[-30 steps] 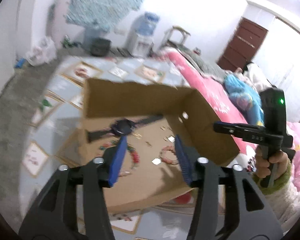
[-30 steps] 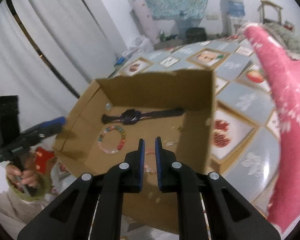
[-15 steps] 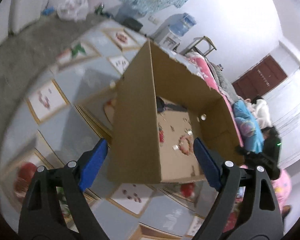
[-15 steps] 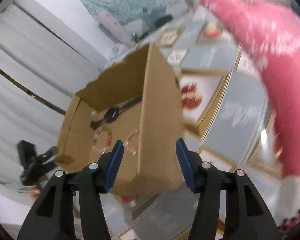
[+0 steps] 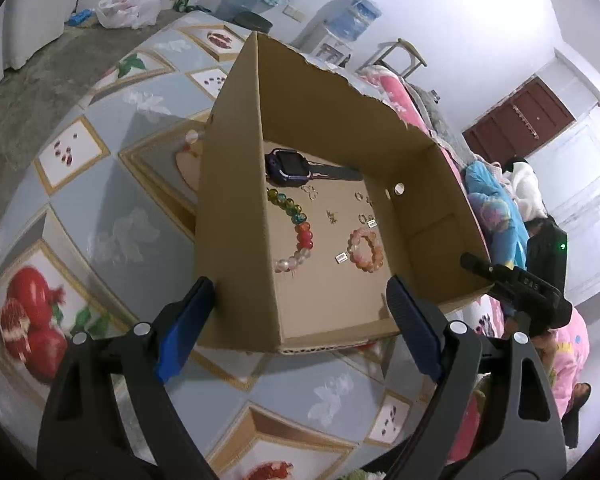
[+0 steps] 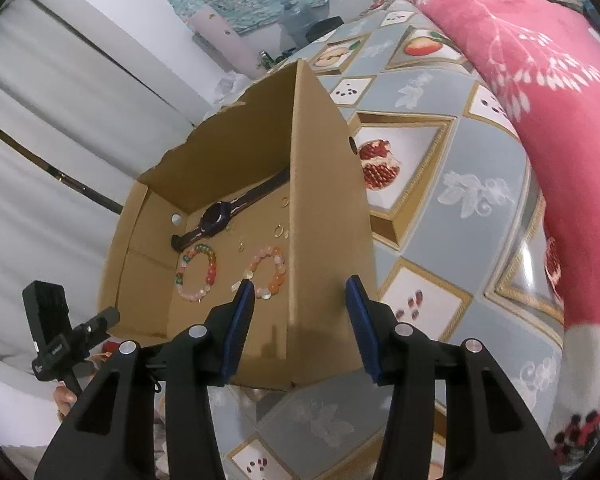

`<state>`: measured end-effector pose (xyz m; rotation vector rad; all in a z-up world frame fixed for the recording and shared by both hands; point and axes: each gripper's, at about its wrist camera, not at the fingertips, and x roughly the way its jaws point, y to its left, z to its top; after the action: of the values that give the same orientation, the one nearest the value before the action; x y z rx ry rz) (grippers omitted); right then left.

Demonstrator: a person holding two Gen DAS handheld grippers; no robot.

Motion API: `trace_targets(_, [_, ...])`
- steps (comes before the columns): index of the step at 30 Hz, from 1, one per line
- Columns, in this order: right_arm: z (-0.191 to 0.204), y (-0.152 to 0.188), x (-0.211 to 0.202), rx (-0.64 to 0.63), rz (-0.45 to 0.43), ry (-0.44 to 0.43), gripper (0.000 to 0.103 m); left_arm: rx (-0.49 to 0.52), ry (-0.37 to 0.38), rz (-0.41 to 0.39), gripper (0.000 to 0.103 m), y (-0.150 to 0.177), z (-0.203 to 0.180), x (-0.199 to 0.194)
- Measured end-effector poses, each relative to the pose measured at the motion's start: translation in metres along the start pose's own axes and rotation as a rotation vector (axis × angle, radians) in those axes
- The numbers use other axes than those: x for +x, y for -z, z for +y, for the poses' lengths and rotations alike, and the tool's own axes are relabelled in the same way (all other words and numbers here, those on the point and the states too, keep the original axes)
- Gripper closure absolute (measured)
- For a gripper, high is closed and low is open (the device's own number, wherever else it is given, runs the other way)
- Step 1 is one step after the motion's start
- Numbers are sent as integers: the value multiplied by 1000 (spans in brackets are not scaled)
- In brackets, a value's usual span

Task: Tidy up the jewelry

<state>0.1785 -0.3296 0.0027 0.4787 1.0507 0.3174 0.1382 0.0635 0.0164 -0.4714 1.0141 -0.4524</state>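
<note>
**A lived-in bedroom at home**

A bed with pink floral bedding (image 6: 540, 92) runs along one side. A water dispenser (image 5: 346, 28) and a wooden stool (image 5: 400, 54) stand by the white wall, near a dark red door (image 5: 516, 120). Fruit-patterned flooring (image 5: 112, 208) covers the ground.

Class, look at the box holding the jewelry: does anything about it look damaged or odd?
Yes. The cardboard box has a ragged, torn top edge along its far wall, unlike the clean-cut side walls. The jewelry inside lies loose on the floor, unsorted.
</note>
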Motion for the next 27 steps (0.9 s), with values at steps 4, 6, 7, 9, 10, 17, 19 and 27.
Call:
trace_targets(4, [-3,14,-8,11,-11,0,56,-8,15,3,20,12,-1,-7])
trace_targets(6, [-5,21,-11,11,-23,1,56,-12,21,3,20,17,-1,-7])
trace_targets(7, [-6,20,-12,10,-29,0,56,-6,21,1,20,19,-2,-8])
trace_targets(9, [-8,21,-12,17,-42,-9,56,4,18,-12,20,21,-3,-9])
trace_targets(10, [-10,20,-12,23,-47,-7,56,12,8,-35,20,23,-4,-13])
trace_targets(17, [-2,49,-68,-24,-264,122,47,157,-158,-312,12,47,-33,-68])
trace_targets(19, [5,65,-86,-59,-324,167,39,183,-180,-350,9,57,-44,-79])
trace_targets(27, [48,117,-98,-213,-388,290,9,195,-309,-359,8,76,-81,-81])
